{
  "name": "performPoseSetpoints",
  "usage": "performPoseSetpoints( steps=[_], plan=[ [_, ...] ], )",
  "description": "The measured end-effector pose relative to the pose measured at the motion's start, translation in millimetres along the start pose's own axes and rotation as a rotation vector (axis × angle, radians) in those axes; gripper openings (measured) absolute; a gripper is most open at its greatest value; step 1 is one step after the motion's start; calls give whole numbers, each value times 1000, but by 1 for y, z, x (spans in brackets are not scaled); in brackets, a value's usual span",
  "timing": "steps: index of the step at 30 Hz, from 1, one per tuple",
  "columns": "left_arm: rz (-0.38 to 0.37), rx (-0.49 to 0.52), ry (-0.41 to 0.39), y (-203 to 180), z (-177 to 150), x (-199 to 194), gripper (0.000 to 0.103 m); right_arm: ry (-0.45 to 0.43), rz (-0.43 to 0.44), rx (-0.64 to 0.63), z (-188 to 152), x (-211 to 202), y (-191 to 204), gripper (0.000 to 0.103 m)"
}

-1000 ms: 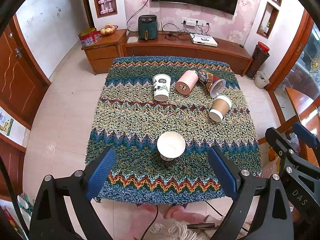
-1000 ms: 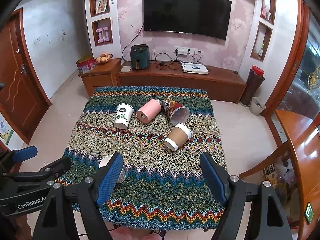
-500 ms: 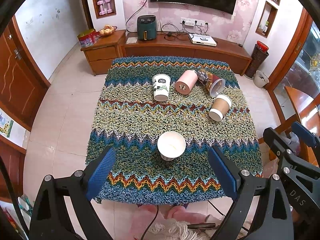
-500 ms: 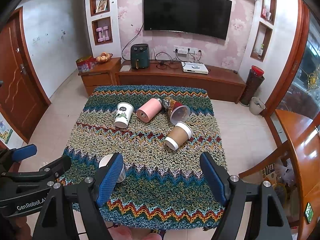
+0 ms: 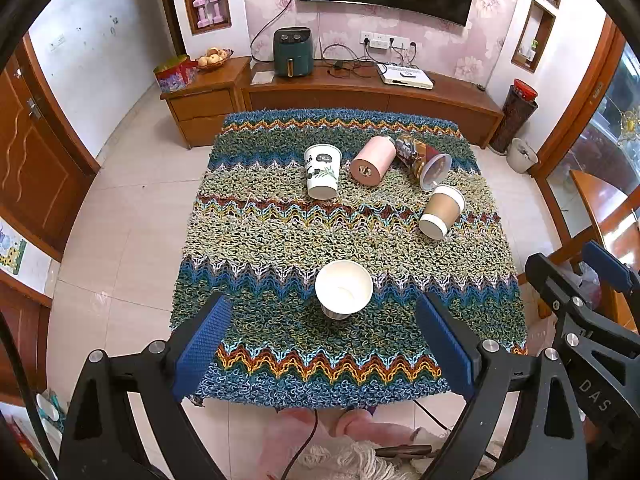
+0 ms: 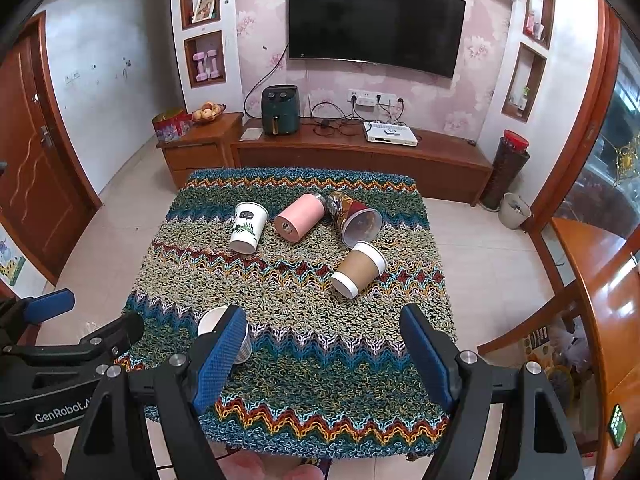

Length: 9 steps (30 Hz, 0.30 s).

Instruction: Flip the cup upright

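Observation:
Several cups sit on a table covered by a zigzag knitted cloth (image 5: pixel 280 216). A white paper cup (image 5: pixel 344 288) stands upright near the front, its mouth up; in the right wrist view (image 6: pixel 218 330) my left finger partly hides it. A white leaf-print cup (image 5: pixel 322 171) (image 6: pixel 248 227), a pink cup (image 5: pixel 372 160) (image 6: pixel 300 218), a patterned clear-lidded cup (image 5: pixel 422 160) (image 6: pixel 354 216) and a brown cup (image 5: pixel 442 212) (image 6: pixel 358 268) lie on their sides further back. My left gripper (image 5: pixel 324 346) is open and empty, before the white cup. My right gripper (image 6: pixel 324 354) is open and empty, over the front of the table.
A wooden TV cabinet (image 6: pixel 360 156) with an air fryer (image 6: pixel 280 109) stands behind the table. A wooden chair or table (image 6: pixel 600 304) is at the right. Tiled floor (image 5: pixel 132 208) surrounds the table. The person's pink slippers (image 5: pixel 316 428) show below the table's front edge.
Nothing on the table has moved. Both grippers have stayed open, with only a slight drift of the views.

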<state>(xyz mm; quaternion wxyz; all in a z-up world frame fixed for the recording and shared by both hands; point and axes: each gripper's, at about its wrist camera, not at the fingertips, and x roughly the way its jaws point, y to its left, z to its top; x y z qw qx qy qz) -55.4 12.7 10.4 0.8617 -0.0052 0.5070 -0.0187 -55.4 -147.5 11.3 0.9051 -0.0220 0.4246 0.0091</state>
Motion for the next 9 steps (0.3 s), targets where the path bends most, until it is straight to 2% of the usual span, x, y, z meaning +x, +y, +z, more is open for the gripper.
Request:
performPoseSetpoints(
  steps=[9],
  plan=[
    [-1,1,1,1,-1,2,95,0,-6,-3,1,2,2,80]
  ],
)
